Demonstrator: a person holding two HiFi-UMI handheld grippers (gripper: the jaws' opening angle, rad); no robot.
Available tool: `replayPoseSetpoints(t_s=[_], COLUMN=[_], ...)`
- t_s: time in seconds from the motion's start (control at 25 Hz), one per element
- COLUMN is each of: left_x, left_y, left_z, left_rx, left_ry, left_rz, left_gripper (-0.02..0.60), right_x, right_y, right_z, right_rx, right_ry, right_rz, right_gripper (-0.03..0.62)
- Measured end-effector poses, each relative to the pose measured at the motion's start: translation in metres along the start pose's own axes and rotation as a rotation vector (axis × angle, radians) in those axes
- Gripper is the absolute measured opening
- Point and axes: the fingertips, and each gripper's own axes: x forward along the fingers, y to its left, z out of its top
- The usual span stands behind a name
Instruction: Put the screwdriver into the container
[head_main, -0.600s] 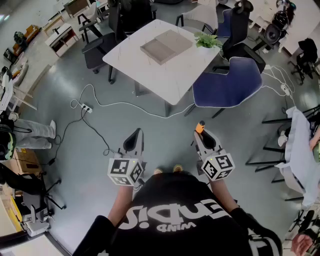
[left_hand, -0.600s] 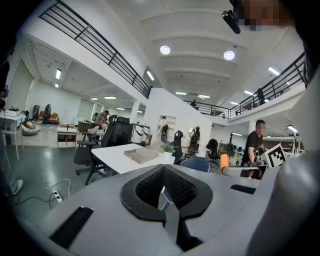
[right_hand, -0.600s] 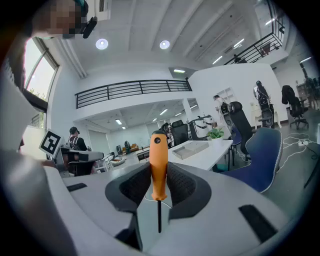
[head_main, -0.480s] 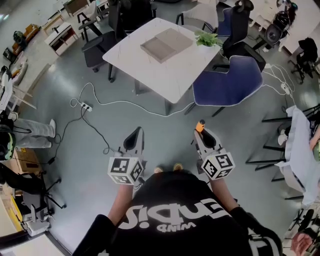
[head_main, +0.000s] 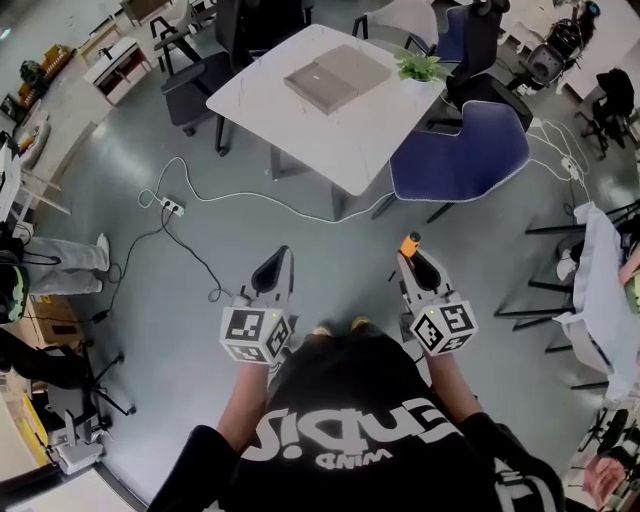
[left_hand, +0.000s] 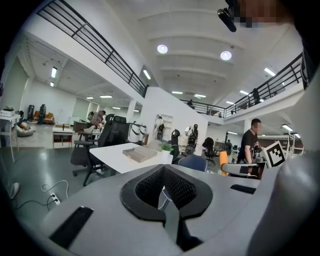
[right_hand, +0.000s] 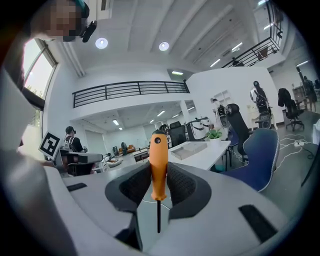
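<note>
My right gripper (head_main: 418, 268) is shut on the screwdriver (right_hand: 158, 165). Its orange handle (head_main: 409, 243) sticks out past the jaws, and its thin black shaft points back toward the camera in the right gripper view. My left gripper (head_main: 272, 274) is held level beside it, jaws together with nothing between them. The container (head_main: 335, 78) is a shallow grey tray on the white table (head_main: 340, 140), well ahead of both grippers across open floor. The same container (right_hand: 188, 149) also shows far off in the right gripper view and, as the container (left_hand: 140, 154), in the left gripper view.
A blue office chair (head_main: 462, 160) stands at the table's near right corner, with black chairs around the far sides. A small potted plant (head_main: 420, 67) sits on the table. A white cable and power strip (head_main: 172, 208) lie on the floor to the left. People stand at the edges.
Both grippers have shifted a little forward and right toward the table. The screwdriver stays in the right gripper's jaws.
</note>
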Motion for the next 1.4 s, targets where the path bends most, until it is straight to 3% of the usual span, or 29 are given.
replayPoseSetpoints(t_s=[0.56,0.96,1.4], left_x=[0.025,0.093,0.195], left_y=[0.041,0.079,0.125], left_z=[0.002,0.021,0.069], left_rx=[-0.004,0.002,-0.017], left_ry=[-0.012,-0.014,-0.014], left_rz=[-0.007,0.012,0.025], left_gripper=[0.014,0.014,0.014], right_x=[0.04,0.122,0.223], right_y=[0.0,-0.026,-0.069], right_z=[-0.005,0.012,0.059], right_rx=[0.006,-0.013,-0.027], right_ry=[-0.023,-0.02,-0.012], right_rz=[-0.005,0.046,0.079], right_gripper=[0.097,0.097,0.097])
